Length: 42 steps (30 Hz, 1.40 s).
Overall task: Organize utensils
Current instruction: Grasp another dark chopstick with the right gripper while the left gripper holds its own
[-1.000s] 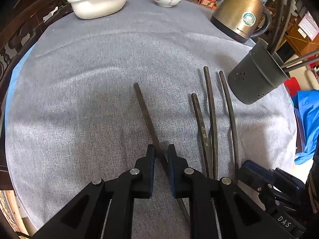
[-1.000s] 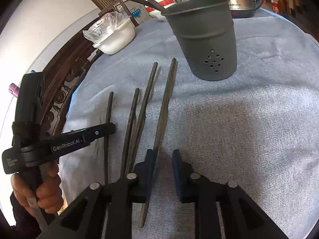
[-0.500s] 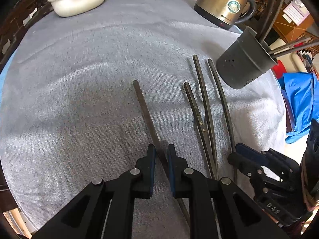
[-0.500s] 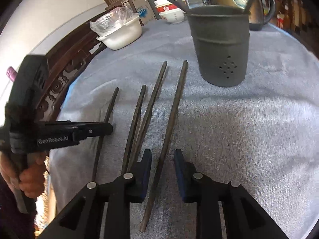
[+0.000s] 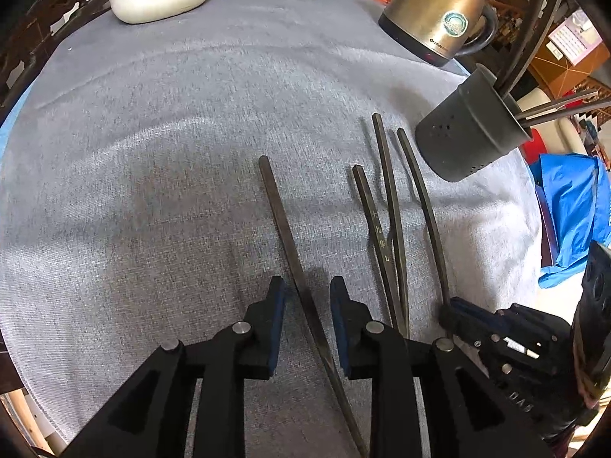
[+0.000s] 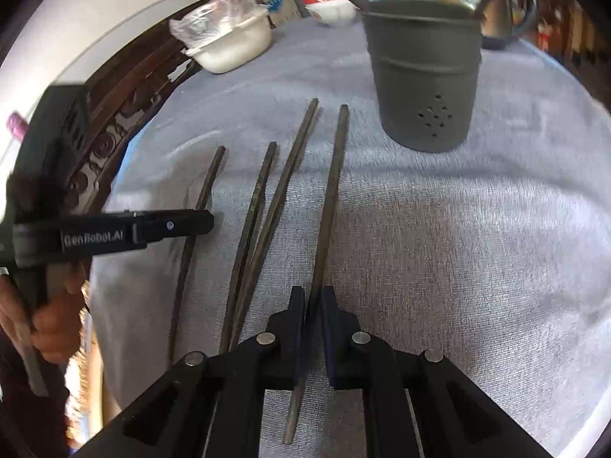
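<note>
The right gripper (image 6: 313,305) has just been closing and is shut tight on one chopstick (image 6: 330,206) lying on the worktop (image 6: 477,267). It should be lifted slowly and dropped into the cup (image 6: 424,84) nearby.

The left gripper (image 5: 305,301) has just been opening, with another chopstick (image 5: 282,225) lying loose between its fingers.

Grey cloth (image 5: 191,133) covers a round table; carved dark wood (image 6: 126,122) borders a white wall (image 6: 95,19).
</note>
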Tool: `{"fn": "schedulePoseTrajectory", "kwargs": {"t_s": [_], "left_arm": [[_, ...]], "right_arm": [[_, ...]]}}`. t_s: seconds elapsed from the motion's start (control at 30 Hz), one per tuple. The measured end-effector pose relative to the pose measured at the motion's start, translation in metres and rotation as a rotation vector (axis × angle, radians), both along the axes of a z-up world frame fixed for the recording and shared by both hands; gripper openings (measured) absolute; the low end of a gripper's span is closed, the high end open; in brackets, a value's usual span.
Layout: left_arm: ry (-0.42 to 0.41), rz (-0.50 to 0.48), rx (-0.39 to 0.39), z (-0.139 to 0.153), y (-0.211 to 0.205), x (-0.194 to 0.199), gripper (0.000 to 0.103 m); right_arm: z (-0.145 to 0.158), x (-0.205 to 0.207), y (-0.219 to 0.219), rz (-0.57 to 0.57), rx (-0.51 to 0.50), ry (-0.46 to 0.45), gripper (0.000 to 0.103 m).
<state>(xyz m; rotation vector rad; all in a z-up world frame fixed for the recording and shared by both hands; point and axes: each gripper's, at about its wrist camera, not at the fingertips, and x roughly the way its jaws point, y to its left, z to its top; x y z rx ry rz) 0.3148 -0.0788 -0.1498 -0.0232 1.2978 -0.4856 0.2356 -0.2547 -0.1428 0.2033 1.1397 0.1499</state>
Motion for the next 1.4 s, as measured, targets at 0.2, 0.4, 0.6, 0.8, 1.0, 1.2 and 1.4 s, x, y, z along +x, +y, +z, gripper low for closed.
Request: {"fn": "schedulePoseTrajectory", "kwargs": {"t_s": [0.2, 0.4, 0.6, 0.8, 1.0, 1.2, 1.4], "left_arm": [[-0.039, 0.001, 0.026, 0.000, -0.005, -0.005, 0.018], [-0.027, 0.004, 0.002, 0.001, 0.001, -0.005, 0.017], [-0.047, 0.019, 0.016, 0.008, 0.011, -0.003, 0.019], [-0.057, 0.065, 0.002, 0.017, 0.020, 0.014, 0.026], [-0.032, 0.110, -0.005, 0.014, 0.013, 0.040, 0.028], [0.002, 0.142, 0.020, 0.005, 0.009, 0.055, 0.028], [-0.002, 0.148, 0.036, 0.000, 0.005, 0.057, 0.023]], "right_arm": [[0.013, 0.005, -0.012, -0.043, 0.061, -0.060, 0.022], [0.026, 0.020, -0.019, -0.104, 0.027, -0.130, 0.028], [0.028, 0.044, -0.014, -0.110, -0.044, -0.156, 0.027], [0.016, 0.072, 0.000, -0.095, -0.105, -0.132, 0.027], [0.000, 0.094, 0.003, -0.126, -0.183, -0.083, 0.027], [-0.003, 0.106, 0.006, -0.120, -0.208, -0.080, 0.027], [-0.005, 0.110, 0.005, -0.113, -0.203, -0.094, 0.009]]}}
